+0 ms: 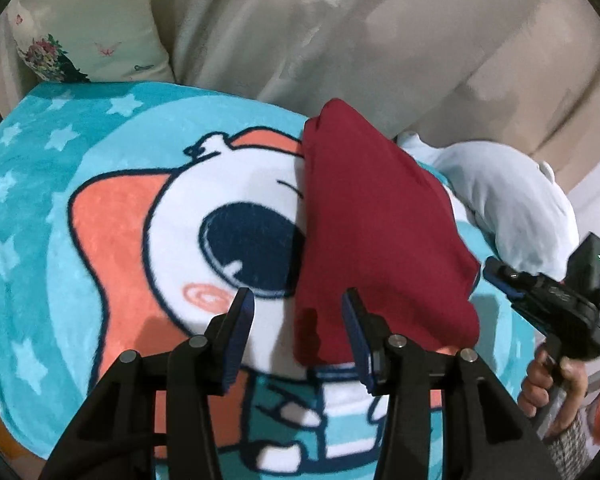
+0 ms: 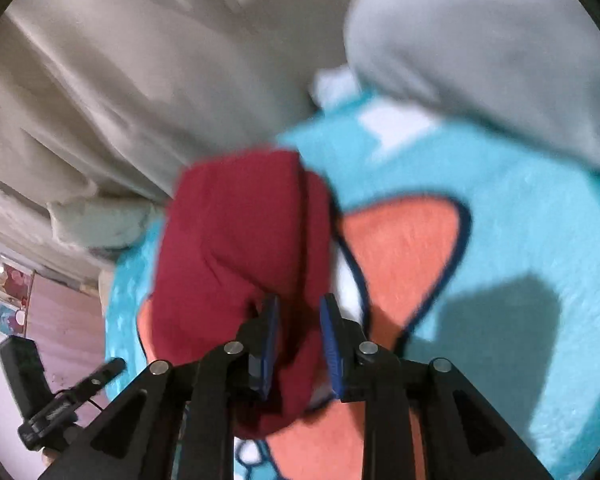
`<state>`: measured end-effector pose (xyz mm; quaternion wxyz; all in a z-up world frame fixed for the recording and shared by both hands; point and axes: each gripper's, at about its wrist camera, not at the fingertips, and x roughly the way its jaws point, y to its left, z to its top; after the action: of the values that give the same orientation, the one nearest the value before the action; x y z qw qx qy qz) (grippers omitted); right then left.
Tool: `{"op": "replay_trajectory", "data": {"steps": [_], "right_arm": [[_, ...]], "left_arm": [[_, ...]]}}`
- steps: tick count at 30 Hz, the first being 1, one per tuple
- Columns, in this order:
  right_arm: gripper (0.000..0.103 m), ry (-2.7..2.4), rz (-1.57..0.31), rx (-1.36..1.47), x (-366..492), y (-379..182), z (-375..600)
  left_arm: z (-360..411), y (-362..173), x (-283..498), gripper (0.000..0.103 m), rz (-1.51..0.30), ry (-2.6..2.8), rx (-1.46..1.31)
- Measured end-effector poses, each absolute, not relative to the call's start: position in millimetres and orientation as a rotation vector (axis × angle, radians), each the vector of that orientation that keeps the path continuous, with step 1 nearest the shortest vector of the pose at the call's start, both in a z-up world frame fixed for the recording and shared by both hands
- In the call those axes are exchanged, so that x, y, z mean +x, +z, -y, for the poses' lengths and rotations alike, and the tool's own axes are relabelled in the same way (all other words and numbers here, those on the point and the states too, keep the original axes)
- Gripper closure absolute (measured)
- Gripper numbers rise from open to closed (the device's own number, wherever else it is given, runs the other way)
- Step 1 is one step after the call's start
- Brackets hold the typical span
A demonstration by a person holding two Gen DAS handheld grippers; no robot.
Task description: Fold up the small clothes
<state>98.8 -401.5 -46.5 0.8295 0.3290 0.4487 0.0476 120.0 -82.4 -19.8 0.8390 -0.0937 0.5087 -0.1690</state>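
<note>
A dark red garment (image 1: pixel 384 232) lies folded into a compact, long bundle on a turquoise cartoon blanket (image 1: pixel 60 200) that covers a bed. In the left wrist view the bundle runs from the far edge of the blanket, beside a beige curtain-like drape (image 1: pixel 340 40), down toward the near side, slightly right of centre. It covers part of the blanket's printed character, whose large dark eye and orange, star-shaped outline show to the left of it.

The left gripper (image 1: pixel 298 316) hangs just above the near end of the garment with its 2 fingers apart; the right finger is over the red cloth and the left one over the white part of the print, and nothing is clamped between them.

The right gripper (image 2: pixel 298 334) is over the other side of the same near end. Its fingers stand a little apart, with a fold of red cloth showing in the gap; the view is blurred, and the pads do not appear to press on it. In the left wrist view this gripper shows at the right edge, held by a hand (image 1: pixel 556 384).

A pale blue garment (image 1: pixel 512 208) lies crumpled to the right of the red one, at the blanket's far right edge. A floral cushion (image 1: pixel 84 32) sits at the far left.
</note>
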Motion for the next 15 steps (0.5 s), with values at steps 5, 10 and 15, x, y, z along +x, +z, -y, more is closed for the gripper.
{"op": "replay_trajectory", "data": {"steps": [5, 10, 15], "right_arm": [[0.078, 0.255, -0.907, 0.676, 123.4, -22.0, 377.3], [0.096, 0.233, -1.029, 0.745, 147.4, -74.6, 380.1], [0.077, 0.165, -0.973, 0.734, 126.1, -52.6, 402.1]], "left_arm": [[114.8, -25.2, 138.5, 0.058, -1.05, -0.403, -0.144], [125.6, -61.5, 157.6, 0.051, -1.141, -0.398, -0.114], [97.4, -33.3, 158.1, 0.052, -1.079, -0.419, -0.184]]}}
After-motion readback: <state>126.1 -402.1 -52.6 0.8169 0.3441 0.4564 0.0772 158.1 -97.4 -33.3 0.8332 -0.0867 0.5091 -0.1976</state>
